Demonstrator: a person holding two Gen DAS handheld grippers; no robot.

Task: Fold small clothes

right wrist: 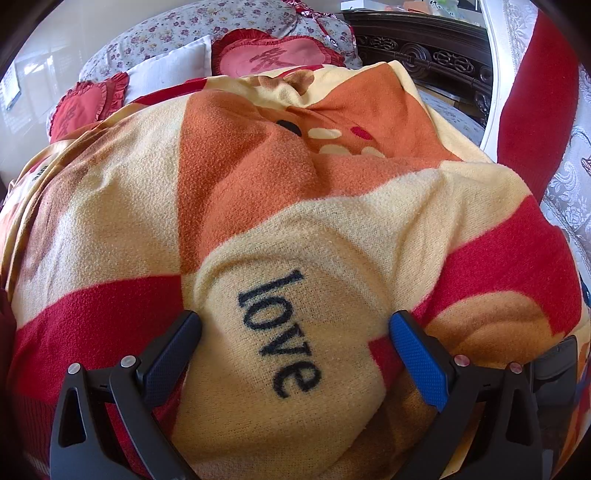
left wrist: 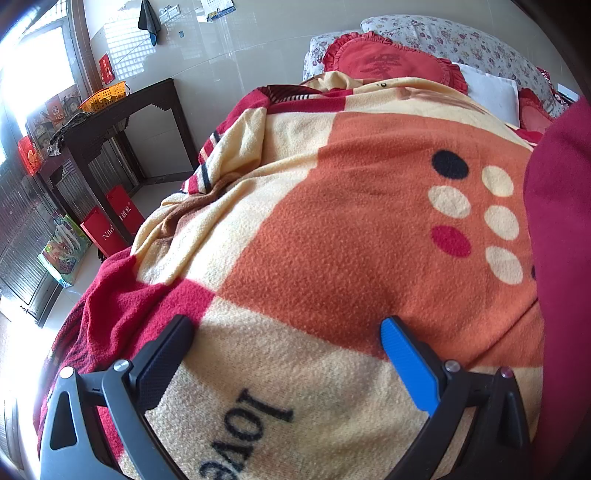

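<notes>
A fleece blanket point(left wrist: 332, 229) in orange, cream and red blocks, printed with "love", covers the bed and fills both views point(right wrist: 258, 192). A dark red cloth point(left wrist: 561, 229) rises along the right edge of the left wrist view; I cannot tell its shape. My left gripper point(left wrist: 287, 322) hangs open just over the blanket, with nothing between its fingers. My right gripper point(right wrist: 296, 317) is open too, its fingers either side of a raised cream fold bearing the word "love" point(right wrist: 280, 332). Whether the fingers touch the fleece I cannot tell.
Red heart cushions point(left wrist: 391, 59) and floral pillows point(right wrist: 177, 33) lie at the bed's far end. A dark wooden table point(left wrist: 122, 122) with an orange basket point(left wrist: 103, 96) stands at the left, with red gift bags point(left wrist: 110, 221) on the floor. Carved dark furniture point(right wrist: 424, 55) and a red cloth point(right wrist: 532, 110) are at the right.
</notes>
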